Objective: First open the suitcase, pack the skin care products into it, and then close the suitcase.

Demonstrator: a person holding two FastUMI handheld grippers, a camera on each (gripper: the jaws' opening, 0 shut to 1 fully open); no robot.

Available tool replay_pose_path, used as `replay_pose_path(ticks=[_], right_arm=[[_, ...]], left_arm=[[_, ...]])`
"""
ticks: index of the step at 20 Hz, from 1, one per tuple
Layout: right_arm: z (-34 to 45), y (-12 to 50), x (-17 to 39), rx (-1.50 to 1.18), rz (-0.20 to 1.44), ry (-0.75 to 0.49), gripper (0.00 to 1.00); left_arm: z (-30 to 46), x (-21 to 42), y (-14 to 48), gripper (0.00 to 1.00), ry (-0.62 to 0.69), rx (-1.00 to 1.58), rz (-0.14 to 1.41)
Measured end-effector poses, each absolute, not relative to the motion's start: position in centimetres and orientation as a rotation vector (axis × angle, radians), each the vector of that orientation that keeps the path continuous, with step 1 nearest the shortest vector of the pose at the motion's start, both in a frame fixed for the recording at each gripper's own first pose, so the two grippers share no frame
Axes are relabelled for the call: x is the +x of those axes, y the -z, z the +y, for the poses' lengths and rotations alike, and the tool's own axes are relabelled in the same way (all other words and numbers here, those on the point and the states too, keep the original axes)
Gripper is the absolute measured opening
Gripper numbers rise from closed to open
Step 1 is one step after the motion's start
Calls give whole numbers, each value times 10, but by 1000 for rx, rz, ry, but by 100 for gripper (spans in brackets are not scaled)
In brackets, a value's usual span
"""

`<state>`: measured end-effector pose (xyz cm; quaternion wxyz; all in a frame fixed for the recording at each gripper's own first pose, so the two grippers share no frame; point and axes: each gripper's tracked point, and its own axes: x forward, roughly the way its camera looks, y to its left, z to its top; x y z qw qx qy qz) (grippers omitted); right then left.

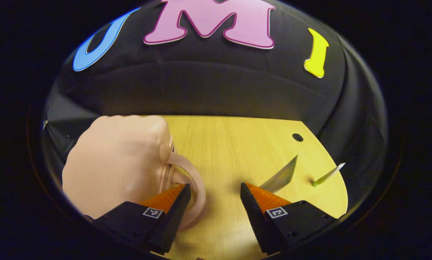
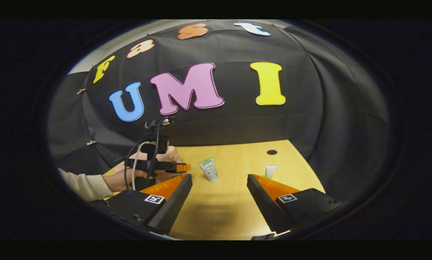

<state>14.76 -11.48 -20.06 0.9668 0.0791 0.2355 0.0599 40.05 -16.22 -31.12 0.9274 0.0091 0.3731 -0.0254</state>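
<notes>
A small peach suitcase [image 1: 115,162] lies on the left of the wooden table [image 1: 234,141], lid down, its loop handle [image 1: 198,187] pointing toward the middle. My left gripper [image 1: 215,187] is open; its left finger sits at the handle loop and nothing is between the fingers. Two skin care tubes lie to the right: a greyish one [image 1: 281,176] and a thin green-capped one [image 1: 327,175]. In the right gripper view my right gripper [image 2: 219,177] hangs open over the table [image 2: 237,151], near a green-and-white tube [image 2: 208,169] and a small white tube [image 2: 270,170].
A hand in a light sleeve [image 2: 89,184] holds the left gripper [image 2: 154,164] in front of the suitcase [image 2: 171,154]. A dark round hole [image 1: 297,137] marks the table's far right corner. Black cloth wall rises right behind the table's far edge.
</notes>
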Motion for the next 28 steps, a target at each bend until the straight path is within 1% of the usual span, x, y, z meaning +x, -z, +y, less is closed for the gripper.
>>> replay_pose_path(ticks=[3, 4, 5, 6, 7, 10, 11, 14, 16, 17, 19, 21, 24, 26, 28], right_arm=[[-116, 201, 152, 87, 464, -159, 97], [-119, 202, 154, 88, 463, -157, 100], [-119, 202, 153, 105, 465, -152, 97], [-119, 202, 153, 132, 465, -145, 97], [-120, 202, 155, 162, 459, -141, 97], [-126, 208, 167, 178, 457, -118, 97], [-126, 206, 169, 167, 457, -119, 97], [-129, 189, 170, 114, 415, -102, 96], [-121, 187, 169, 82, 417, -91, 97], [-115, 189, 168, 71, 431, -84, 97], [-99, 188, 165, 62, 453, -72, 97], [-82, 184, 163, 61, 450, -67, 97], [-64, 187, 163, 22, 448, -53, 97], [-60, 192, 167, 8, 432, -5, 97], [-54, 199, 165, 18, 420, 43, 97]], left_arm=[[-143, 410, 347, 65, -4, 158, 870], [-132, 413, 354, 60, -33, 228, 903], [-129, 414, 357, 42, -38, 253, 913], [-133, 417, 355, 25, -23, 247, 905], [-134, 417, 354, 16, -2, 242, 905], [-146, 412, 330, 12, 79, 139, 894], [-143, 412, 313, 10, 80, 106, 862], [-129, 414, 230, 10, 95, 18, 718], [-99, 408, 162, 10, 102, 40, 642], [-72, 405, 130, 10, 92, 68, 610], [5, 405, 74, 10, 29, 113, 543], [94, 406, 46, 10, -53, 114, 512], [230, 407, 48, 10, -185, 149, 497], [285, 415, 69, 9, -188, 65, 475], [339, 426, 86, 9, -200, 62, 451]])
